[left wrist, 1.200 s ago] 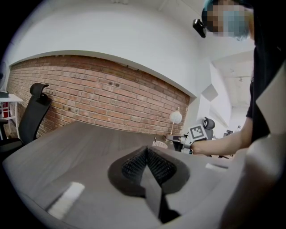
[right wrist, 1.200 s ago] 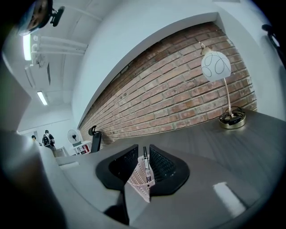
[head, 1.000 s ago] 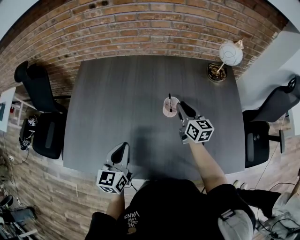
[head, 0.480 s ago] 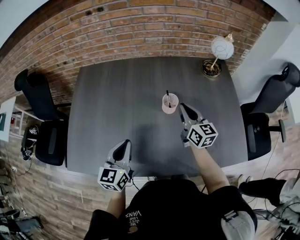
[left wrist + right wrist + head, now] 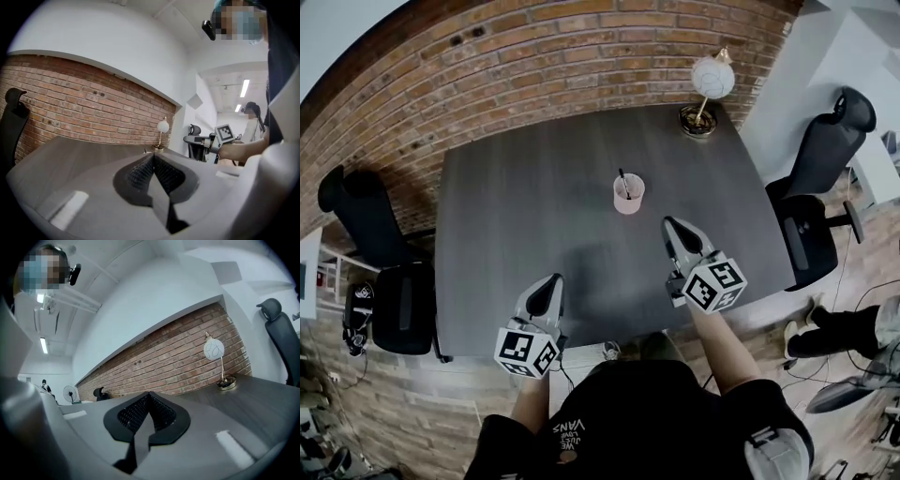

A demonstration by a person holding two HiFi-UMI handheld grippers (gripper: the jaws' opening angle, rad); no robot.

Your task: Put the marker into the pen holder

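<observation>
Seen from the head view, with 12 o'clock toward the brick wall [image 5: 534, 47], 2 black office chairs flank a dark grey table [image 5: 516, 216]. The left chair [image 5: 356, 211] stands off the table's left edge at 9 o'clock.

The left gripper [image 5: 546, 287] hovers over the table near its front edge, at 7 o'clock from the centre. Its marker cube [image 5: 525, 352] sits toward the person's black shirt [image 5: 619, 422]. The left gripper view shows its 2 jaws pressed together tip to tip, with nothing between them.

The pink pen holder [image 5: 628, 199] stands upright on the table at 1 o'clock from the centre, well apart from both grippers. The dark marker [image 5: 623, 182] stands inside it, its upper end rising above the rim and leaning toward 11 o'clock.

The right gripper [image 5: 676, 229] hangs over the table at 3 o'clock from the centre, its nose pointing toward 11 o'clock. The pen holder lies at 10 o'clock from its tips. The right gripper view shows these 2 jaws also closed on each other and holding nothing.

A lamp [image 5: 712, 77] with a white globe stands on a round base at the table's far right corner, at 1 o'clock. The right gripper view catches it at 2 o'clock against the bricks.

The right chair [image 5: 820, 178] stands off the table's right edge at 3 o'clock.
</observation>
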